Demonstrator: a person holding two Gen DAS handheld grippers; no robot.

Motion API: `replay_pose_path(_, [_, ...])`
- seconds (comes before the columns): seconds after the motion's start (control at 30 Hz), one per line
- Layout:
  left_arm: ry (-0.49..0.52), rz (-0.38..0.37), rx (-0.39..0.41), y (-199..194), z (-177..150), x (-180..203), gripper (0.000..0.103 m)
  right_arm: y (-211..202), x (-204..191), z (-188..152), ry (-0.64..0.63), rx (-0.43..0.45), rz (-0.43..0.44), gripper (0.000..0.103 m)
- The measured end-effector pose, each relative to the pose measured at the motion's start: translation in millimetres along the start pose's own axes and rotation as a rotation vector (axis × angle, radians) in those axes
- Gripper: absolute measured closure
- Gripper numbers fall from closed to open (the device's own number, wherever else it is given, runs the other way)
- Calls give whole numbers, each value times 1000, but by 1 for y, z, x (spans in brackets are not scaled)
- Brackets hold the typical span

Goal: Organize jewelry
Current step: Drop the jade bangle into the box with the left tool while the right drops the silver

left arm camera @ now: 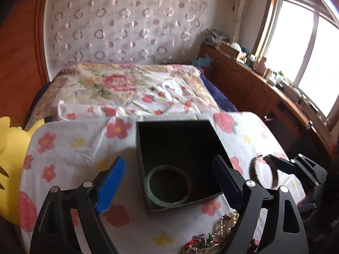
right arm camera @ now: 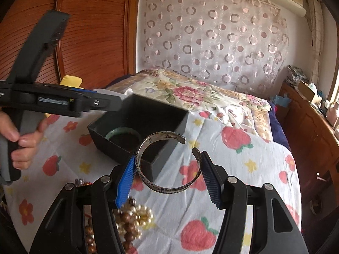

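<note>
A black open box (left arm camera: pixel 180 144) stands on the flowered cloth, with a green jade bangle (left arm camera: pixel 168 186) lying inside; both also show in the right wrist view, the box (right arm camera: pixel 144 118) and the bangle (right arm camera: pixel 122 134). My left gripper (left arm camera: pixel 169 182) is open and empty, hovering over the box's near edge. My right gripper (right arm camera: pixel 167 177) is shut on a silver cuff bracelet (right arm camera: pixel 167 163), held above the cloth just right of the box; the bracelet also shows in the left wrist view (left arm camera: pixel 262 173). A pile of pearl and wooden bead jewelry (right arm camera: pixel 127 222) lies below the right gripper.
The flowered cloth (right arm camera: pixel 243 169) covers a table before a bed with a floral quilt (left arm camera: pixel 127 89). A yellow plush toy (left arm camera: pixel 10 148) lies at the left. A wooden cabinet (left arm camera: pixel 254 89) with clutter runs under the window at the right.
</note>
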State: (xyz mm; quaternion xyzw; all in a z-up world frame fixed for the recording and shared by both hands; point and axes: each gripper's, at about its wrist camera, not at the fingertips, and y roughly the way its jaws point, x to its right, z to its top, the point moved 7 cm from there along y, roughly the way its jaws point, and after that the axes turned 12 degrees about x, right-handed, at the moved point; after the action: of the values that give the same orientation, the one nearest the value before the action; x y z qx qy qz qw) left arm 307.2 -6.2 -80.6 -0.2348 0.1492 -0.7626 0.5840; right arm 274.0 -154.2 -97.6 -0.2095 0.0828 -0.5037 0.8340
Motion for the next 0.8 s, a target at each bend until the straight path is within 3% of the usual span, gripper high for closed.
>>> replay_pose_path(0.33, [0, 65, 85, -49, -1, -34, 15, 34, -11, 24, 15, 2, 43, 41])
replay_pose_path(0.5, [-23, 89, 99, -66, -19, -53, 10, 52, -21, 27, -1, -28, 51, 41])
replay_pose_path(0.8, [-10, 126, 76, -73, -59, -66, 10, 72, -34, 18, -56, -98, 55, 40])
